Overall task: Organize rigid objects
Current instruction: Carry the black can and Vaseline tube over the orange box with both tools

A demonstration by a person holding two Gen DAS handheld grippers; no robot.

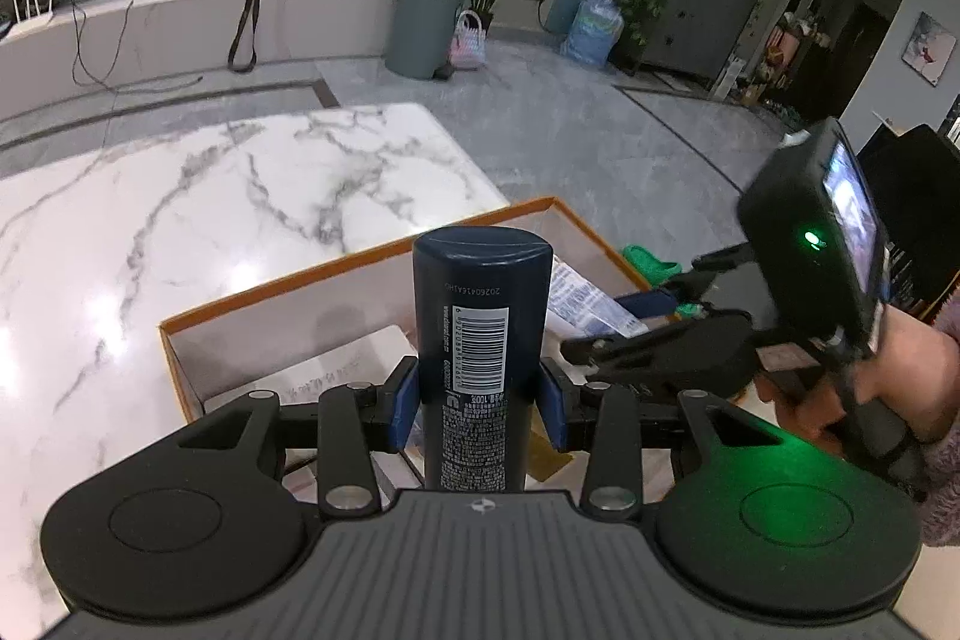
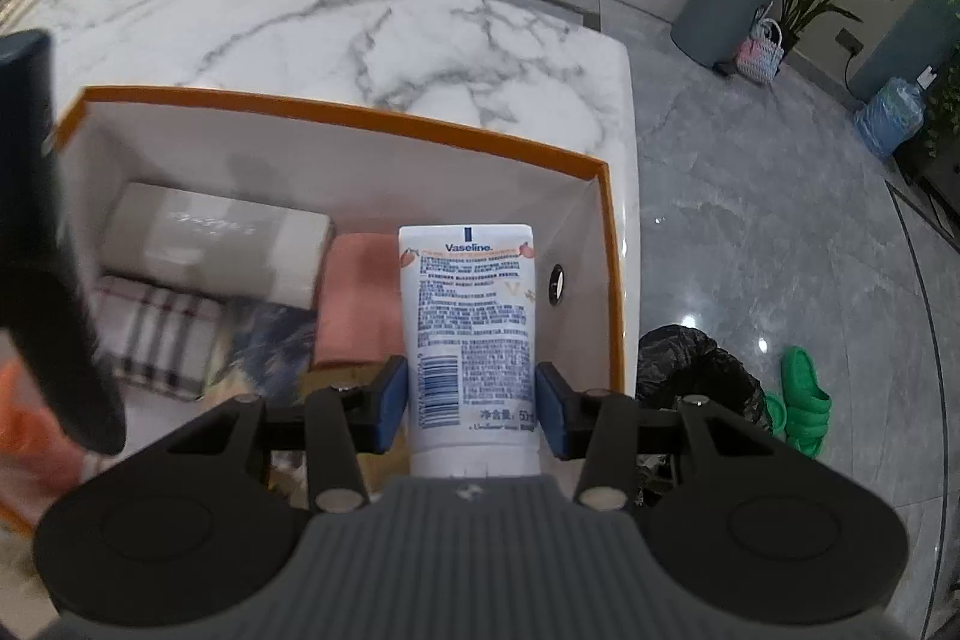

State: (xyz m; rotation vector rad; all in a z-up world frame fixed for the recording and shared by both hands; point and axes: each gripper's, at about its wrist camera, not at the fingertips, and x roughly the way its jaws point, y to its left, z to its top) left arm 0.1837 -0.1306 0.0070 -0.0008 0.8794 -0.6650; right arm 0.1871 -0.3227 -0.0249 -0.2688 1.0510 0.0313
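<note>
Left gripper (image 1: 480,403) is clamped on one tall dark-blue plastic bottle (image 1: 480,334) and right gripper (image 2: 471,409) on one white Vaseline tube (image 2: 468,316), both hovering above the single orange-rimmed cardboard box (image 2: 360,115). My worry is they'll bump each other going in together, or the bottle will tip on the soft stuff. Inside the box: one grey carton (image 2: 210,232), one plaid cloth (image 2: 156,334), one pink towel (image 2: 357,298).
</note>
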